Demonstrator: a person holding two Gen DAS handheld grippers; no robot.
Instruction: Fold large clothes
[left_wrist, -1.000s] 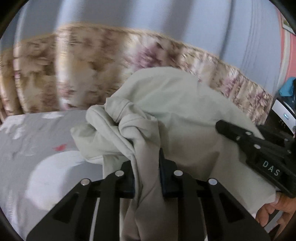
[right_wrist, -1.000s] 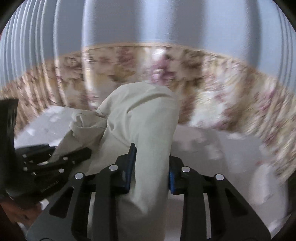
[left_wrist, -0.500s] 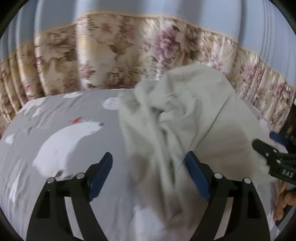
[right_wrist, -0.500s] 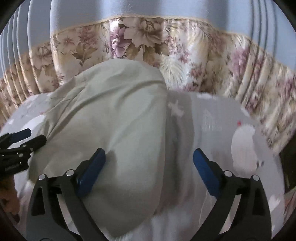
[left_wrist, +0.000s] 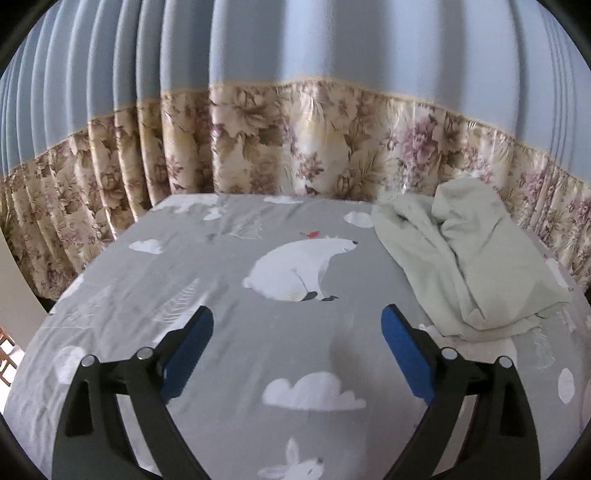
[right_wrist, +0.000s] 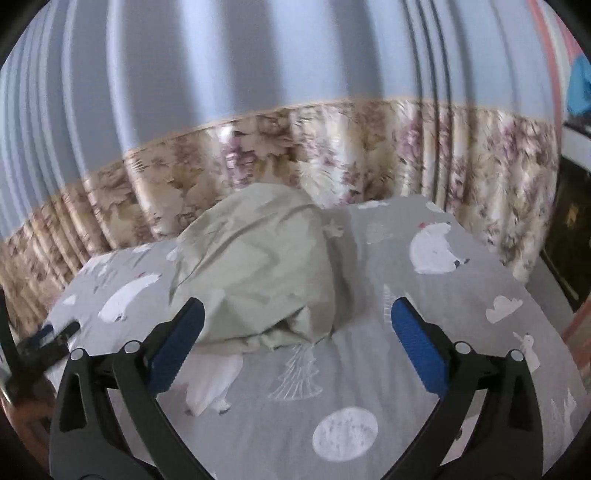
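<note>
The left claw (left_wrist: 297, 343) is wide open and holds nothing, with only the gray bed sheet (left_wrist: 229, 280) and its white bear picture (left_wrist: 299, 271) showing between its blue pads (left_wrist: 404, 354). The right claw (right_wrist: 295, 339) is wide open too and holds nothing. The big pale green cloth (right_wrist: 255, 269) lies in a crumpled heap on the bed, off to the right side in the left view (left_wrist: 469, 258) and near the flowery curtain (left_wrist: 295, 147), with its near edge just past the right claw's tips.
</note>
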